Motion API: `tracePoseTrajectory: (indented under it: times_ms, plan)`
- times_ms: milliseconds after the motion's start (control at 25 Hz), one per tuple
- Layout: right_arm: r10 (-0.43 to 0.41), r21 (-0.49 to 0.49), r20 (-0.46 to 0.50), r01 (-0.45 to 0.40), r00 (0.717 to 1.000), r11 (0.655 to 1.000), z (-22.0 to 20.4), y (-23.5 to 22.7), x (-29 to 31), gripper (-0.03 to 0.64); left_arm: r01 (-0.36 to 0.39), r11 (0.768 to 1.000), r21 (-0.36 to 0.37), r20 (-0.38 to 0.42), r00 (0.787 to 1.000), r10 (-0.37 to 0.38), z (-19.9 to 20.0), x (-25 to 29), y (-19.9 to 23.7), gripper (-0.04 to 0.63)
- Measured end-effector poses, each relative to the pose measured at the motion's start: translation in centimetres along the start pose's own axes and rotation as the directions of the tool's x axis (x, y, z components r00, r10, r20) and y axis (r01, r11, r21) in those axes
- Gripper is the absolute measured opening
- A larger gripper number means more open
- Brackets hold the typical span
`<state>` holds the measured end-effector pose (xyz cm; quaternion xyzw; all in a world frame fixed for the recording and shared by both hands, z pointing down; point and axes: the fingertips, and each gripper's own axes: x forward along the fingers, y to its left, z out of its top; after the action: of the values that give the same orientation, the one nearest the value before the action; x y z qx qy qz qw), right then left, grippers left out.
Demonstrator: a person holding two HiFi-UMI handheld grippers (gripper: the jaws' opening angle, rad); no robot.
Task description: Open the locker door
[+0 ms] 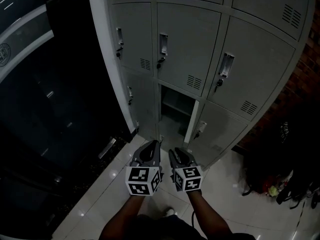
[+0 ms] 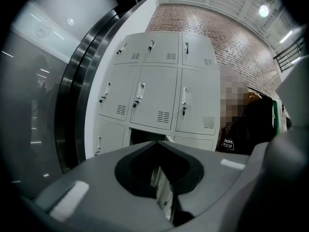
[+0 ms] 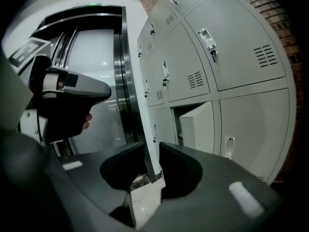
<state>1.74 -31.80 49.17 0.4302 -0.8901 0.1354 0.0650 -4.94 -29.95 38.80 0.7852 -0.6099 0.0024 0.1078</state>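
the grey sheet-metal locker door [image 1: 192, 120] [image 3: 198, 127] belongs to the middle column, bottom row of the pale grey steel locker bank [image 1: 187, 49]. it stands swung outward, edge-on in the head view, with its dark compartment [image 1: 175, 106] showing beside it. both tools hang low over the glossy white tiled floor [image 1: 100, 194], well apart from that door and pointing toward it. the left gripper [image 1: 154, 144] [image 2: 157, 142] has its jaws pressed together at the tips with nothing in them. the right gripper [image 1: 175, 153] [image 3: 153, 146] has its jaws a narrow gap apart, pinching nothing. a round emblem [image 1: 4, 54] on the dark glass at the left is too small to read. the white print on the black bag [image 2: 251, 124] is also too blurred to read.
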Motion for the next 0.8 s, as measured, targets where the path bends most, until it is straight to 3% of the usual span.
tracePoseTrajectory:
  times_ms: [440,560,800]
  plan:
    - [0.007,-0.043,0.161,0.000,0.987,0.999,6.3,7.5,-6.1,0.038,0.018,1.000,0.009,0.027,0.999,-0.018,1.0,-6.8,-0.1,0.006]
    - [0.008,-0.058,0.187,0.002,0.982,0.998,7.1,10.0,-7.8,0.001,0.022,1.000,0.012,0.033,0.999,-0.022,1.0,-9.3,0.0,0.006]
    - [0.019,-0.090,0.211,0.000,0.977,0.996,7.4,14.8,-11.7,0.000,0.029,1.000,0.005,0.049,0.998,-0.030,0.7,-14.6,-0.1,0.006]
